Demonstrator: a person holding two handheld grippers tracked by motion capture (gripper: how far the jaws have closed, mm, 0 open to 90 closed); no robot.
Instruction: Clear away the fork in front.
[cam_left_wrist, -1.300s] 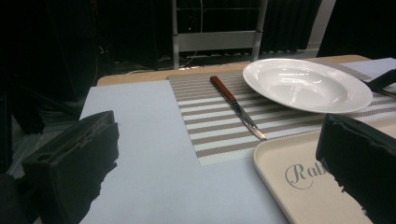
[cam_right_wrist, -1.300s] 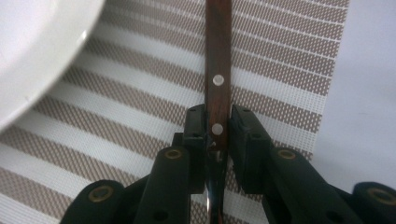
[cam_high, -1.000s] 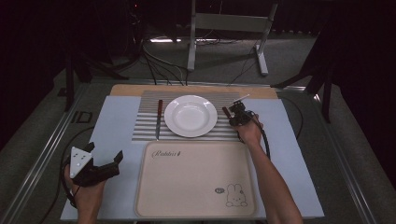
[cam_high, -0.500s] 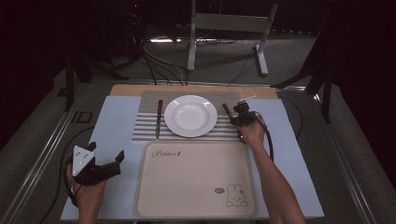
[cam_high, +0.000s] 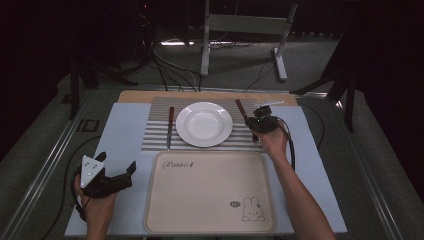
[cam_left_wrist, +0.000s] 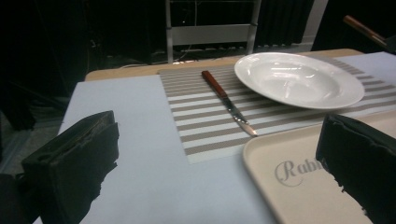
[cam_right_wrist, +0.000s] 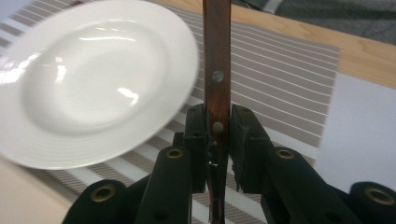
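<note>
High view: one white plate, one tray, one knife left of the plate; right gripper holds one wooden-handled utensil right of it. Left gripper view: left gripper wide open, nothing held. Right gripper view: jaws clamp the brown riveted handle.

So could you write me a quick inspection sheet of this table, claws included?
Surface: pale blue table, striped placemat at the far side.
Job's things: wooden-handled utensil, its business end hidden, lifted beside the white plate.
Clutter: knife left of the plate; beige tray with a rabbit print, nothing on it.
Claws: right claw shut on the utensil's handle; left claw open, holding nothing.
Cables: one trails from each claw; more lie on the floor.
Surroundings: dark room, metal stand behind.
</note>
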